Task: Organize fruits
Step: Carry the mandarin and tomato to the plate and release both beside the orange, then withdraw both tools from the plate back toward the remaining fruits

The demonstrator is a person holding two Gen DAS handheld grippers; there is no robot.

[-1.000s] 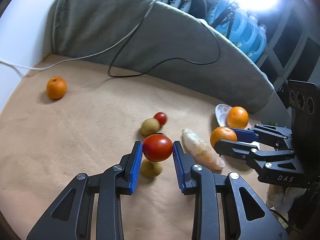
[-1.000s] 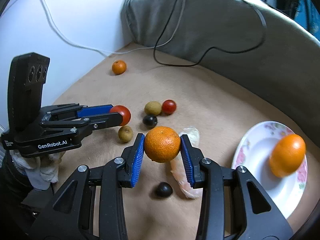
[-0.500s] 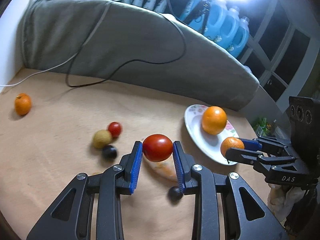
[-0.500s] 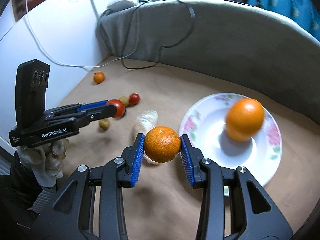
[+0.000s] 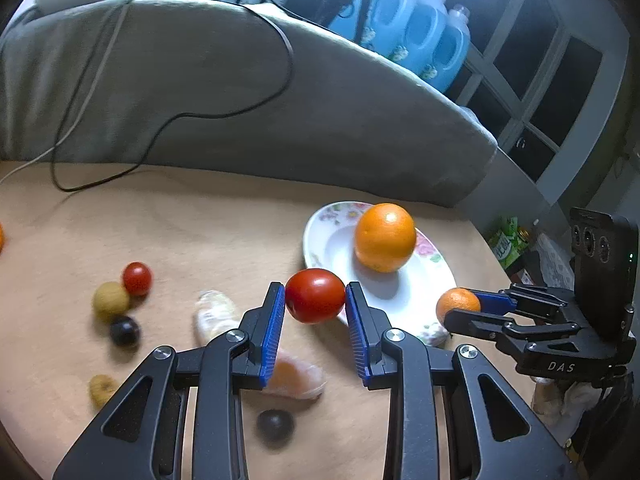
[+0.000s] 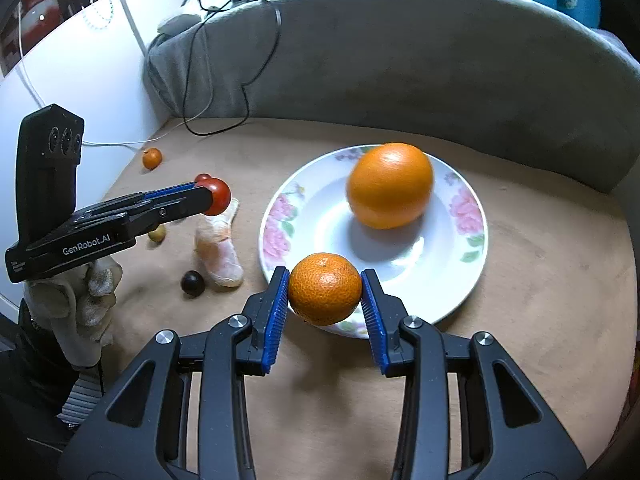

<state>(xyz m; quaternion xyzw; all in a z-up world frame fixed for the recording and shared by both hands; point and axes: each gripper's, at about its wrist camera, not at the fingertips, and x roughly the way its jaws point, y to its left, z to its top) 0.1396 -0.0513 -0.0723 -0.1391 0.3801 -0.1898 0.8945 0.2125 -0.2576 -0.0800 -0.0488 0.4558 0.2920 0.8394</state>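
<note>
1. Left gripper (image 5: 315, 298) clamped on a red tomato (image 5: 315, 295), held in the air just beside the near-left rim of the plate (image 5: 320, 236).
2. Right gripper (image 6: 325, 295) clamped on a small mandarin (image 6: 325, 294), held over the plate's near rim.
3. Floral plate sits on the tan counter (image 6: 540, 280) w/ a big orange (image 6: 390, 185) lying in it.
4. Loose on counter, left of plate: peeled citrus segments (image 6: 218, 248), dark round fruit (image 6: 193, 283), cherry tomato (image 5: 137, 278) touching a yellowish fruit (image 5: 111, 301), another dark fruit (image 5: 125, 331) just below them.
5. Lone small orange (image 6: 152, 158) well apart, near the wall.
6. Grey cushion (image 6: 400, 52) behind the counter, black cable (image 5: 168, 128) draped over it.
</note>
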